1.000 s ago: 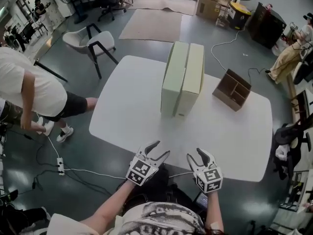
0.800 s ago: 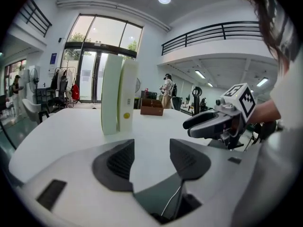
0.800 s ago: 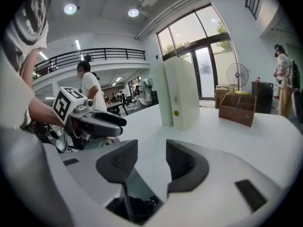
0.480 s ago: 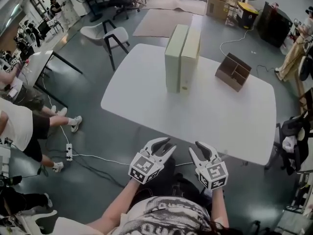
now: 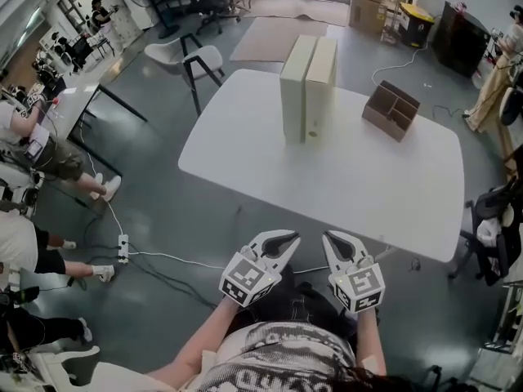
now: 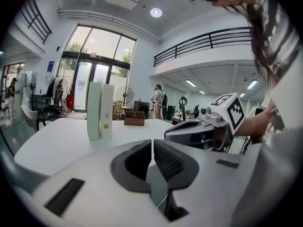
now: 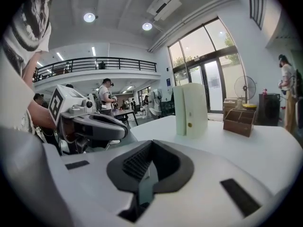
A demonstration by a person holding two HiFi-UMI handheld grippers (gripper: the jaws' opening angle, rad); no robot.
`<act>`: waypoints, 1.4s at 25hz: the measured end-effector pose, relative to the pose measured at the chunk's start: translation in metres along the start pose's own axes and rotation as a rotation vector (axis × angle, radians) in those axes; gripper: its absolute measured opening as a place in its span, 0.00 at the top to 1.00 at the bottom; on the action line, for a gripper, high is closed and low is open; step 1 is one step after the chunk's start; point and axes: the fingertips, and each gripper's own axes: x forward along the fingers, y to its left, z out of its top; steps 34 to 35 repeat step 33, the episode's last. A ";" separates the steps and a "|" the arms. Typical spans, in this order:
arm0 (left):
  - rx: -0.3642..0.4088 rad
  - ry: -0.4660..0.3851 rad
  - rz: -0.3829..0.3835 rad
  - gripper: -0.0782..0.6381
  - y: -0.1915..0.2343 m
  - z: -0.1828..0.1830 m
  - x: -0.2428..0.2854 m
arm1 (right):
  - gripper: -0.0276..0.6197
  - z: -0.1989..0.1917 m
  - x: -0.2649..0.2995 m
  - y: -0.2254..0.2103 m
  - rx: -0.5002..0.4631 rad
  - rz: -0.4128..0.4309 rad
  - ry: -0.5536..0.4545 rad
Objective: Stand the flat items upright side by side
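Two pale green flat rectangular boxes [image 5: 308, 88] upright, touching side by side, far on the white desk [image 5: 368, 186], left tongs [image 5: 289, 238] and right tongs [image 5: 332, 238] just clenched, both empty, short of the desk's near edge.

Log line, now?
two pale green flat boxes: upright, side by side | left tool: just closed, empty | right tool: just closed, empty

Pale green flat items [image 5: 296, 88], white table [image 5: 343, 186], brown organiser [image 5: 391, 110]
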 end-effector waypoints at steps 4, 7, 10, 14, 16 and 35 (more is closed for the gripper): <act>-0.004 0.012 -0.012 0.87 -0.006 -0.003 -0.005 | 0.96 0.002 -0.003 0.006 -0.012 0.002 -0.008; -0.007 0.018 -0.022 0.87 -0.007 -0.005 -0.007 | 0.96 0.003 -0.003 0.010 -0.020 0.003 -0.006; 0.005 0.022 -0.036 0.87 -0.007 -0.004 -0.008 | 0.96 0.005 -0.002 0.012 -0.031 0.002 -0.001; 0.009 0.025 -0.052 0.87 -0.006 -0.005 -0.010 | 0.96 0.004 0.000 0.016 -0.048 -0.007 0.007; 0.016 0.027 -0.058 0.87 -0.006 -0.006 -0.010 | 0.96 0.004 0.001 0.019 -0.053 -0.005 0.010; 0.022 0.049 -0.054 0.87 -0.012 -0.018 -0.009 | 0.96 -0.002 0.002 0.025 -0.123 0.005 0.048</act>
